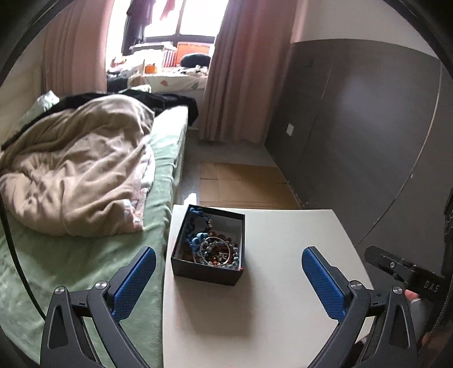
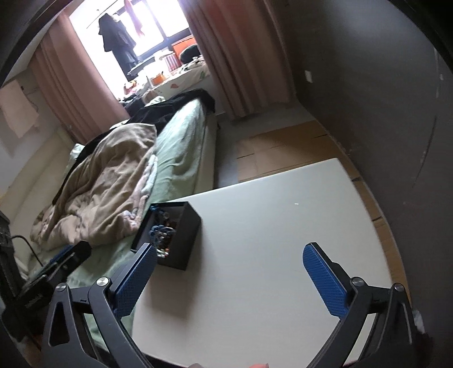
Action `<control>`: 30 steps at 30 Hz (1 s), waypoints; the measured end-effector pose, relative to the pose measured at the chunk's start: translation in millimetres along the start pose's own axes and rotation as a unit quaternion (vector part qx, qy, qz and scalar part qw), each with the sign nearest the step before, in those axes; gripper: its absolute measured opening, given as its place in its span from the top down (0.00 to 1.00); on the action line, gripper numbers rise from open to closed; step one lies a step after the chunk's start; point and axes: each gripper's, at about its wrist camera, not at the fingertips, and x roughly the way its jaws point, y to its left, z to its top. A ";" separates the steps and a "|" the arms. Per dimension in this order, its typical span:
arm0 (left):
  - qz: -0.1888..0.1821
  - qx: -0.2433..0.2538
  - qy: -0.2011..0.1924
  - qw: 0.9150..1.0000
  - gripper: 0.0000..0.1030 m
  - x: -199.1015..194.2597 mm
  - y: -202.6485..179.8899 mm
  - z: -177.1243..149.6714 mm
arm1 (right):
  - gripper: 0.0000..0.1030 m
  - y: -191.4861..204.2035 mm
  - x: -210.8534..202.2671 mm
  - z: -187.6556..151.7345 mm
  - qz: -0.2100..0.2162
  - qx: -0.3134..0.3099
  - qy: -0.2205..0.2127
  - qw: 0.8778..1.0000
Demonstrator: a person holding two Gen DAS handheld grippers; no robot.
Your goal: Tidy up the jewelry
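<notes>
Where it sits open, black box (image 1: 209, 271) brims with beaded bracelets (image 1: 215, 249).

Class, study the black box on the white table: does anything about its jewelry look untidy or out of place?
Yes. Inside the black box, the jewelry lies in one tangled heap: blue pieces, beaded bracelets and a wire ring overlap, unsorted. Nothing has spilled onto the white table.

A bed with a green sheet (image 1: 85, 263) filled the left of the left wrist view, a rumpled beige blanket (image 1: 76, 169) heaped on it and dark clothing (image 1: 170, 103) at its far end. Pink curtains (image 1: 243, 70) framed a bright window (image 1: 192, 19) at upper centre. Flattened cardboard (image 1: 240, 184) lay on the floor beside a dark grey wall (image 1: 354, 127) at right.
</notes>
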 end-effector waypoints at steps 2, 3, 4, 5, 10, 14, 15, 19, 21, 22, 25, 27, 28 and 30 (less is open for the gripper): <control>0.006 0.015 -0.006 1.000 0.00 -3.4 -5.2 -2.6 | 0.00 -2.9 -6.7 -3.2 -0.009 -0.003 -0.005 1.000; 0.008 0.020 -0.007 1.000 0.00 -4.1 -7.0 -4.1 | 0.00 -4.5 -10.6 -5.6 -0.012 -0.006 -0.006 1.000; 0.010 0.023 -0.008 1.000 0.00 -4.9 -8.3 -5.2 | 0.00 -5.7 -13.0 -7.3 -0.009 -0.007 -0.006 1.000; 0.010 0.026 -0.009 1.000 0.00 -5.7 -9.5 -6.5 | 0.00 -7.4 -15.6 -9.5 -0.002 -0.007 -0.005 1.000; 0.013 0.024 -0.009 1.000 0.00 -4.8 -6.6 -14.8 | 0.00 -12.7 -25.2 -14.3 -0.013 -0.018 -0.006 1.000; 0.013 0.027 0.000 1.000 0.00 0.2 -4.2 -18.8 | 0.00 -15.8 -27.8 -19.7 -0.024 -0.026 -0.002 0.999; 0.012 0.029 0.000 1.000 0.00 0.7 -4.3 -18.8 | 0.00 -17.5 -27.8 -20.3 -0.025 -0.026 -0.001 0.999; 0.008 0.024 -0.003 1.000 0.00 -1.4 -2.2 -18.2 | 0.00 -21.0 -25.8 -22.3 -0.029 -0.031 0.006 0.999; 0.002 0.023 0.000 1.000 0.00 -1.7 -2.7 -18.8 | 0.00 -20.1 -23.9 -23.7 -0.033 -0.037 0.009 0.999; 0.002 0.024 0.000 1.000 0.00 -1.9 -3.4 -18.6 | 0.00 -19.3 -23.3 -23.8 -0.034 -0.039 0.009 0.999; 0.004 0.026 -0.002 1.000 0.00 -2.2 -5.8 -18.4 | 0.00 -17.2 -24.0 -23.3 -0.033 -0.043 0.004 0.999; 0.002 0.026 -0.003 1.000 0.00 -1.9 -6.3 -18.0 | 0.00 -18.1 -24.0 -22.4 -0.029 -0.039 0.002 0.999; 0.001 0.025 -0.003 1.000 0.00 -1.5 -6.4 -17.9 | 0.00 -18.5 -23.5 -22.2 -0.029 -0.037 0.001 0.999; -0.001 0.025 -0.001 1.000 0.00 0.3 -6.4 -18.5 | 0.00 -18.7 -22.6 -22.2 -0.028 -0.037 0.003 0.999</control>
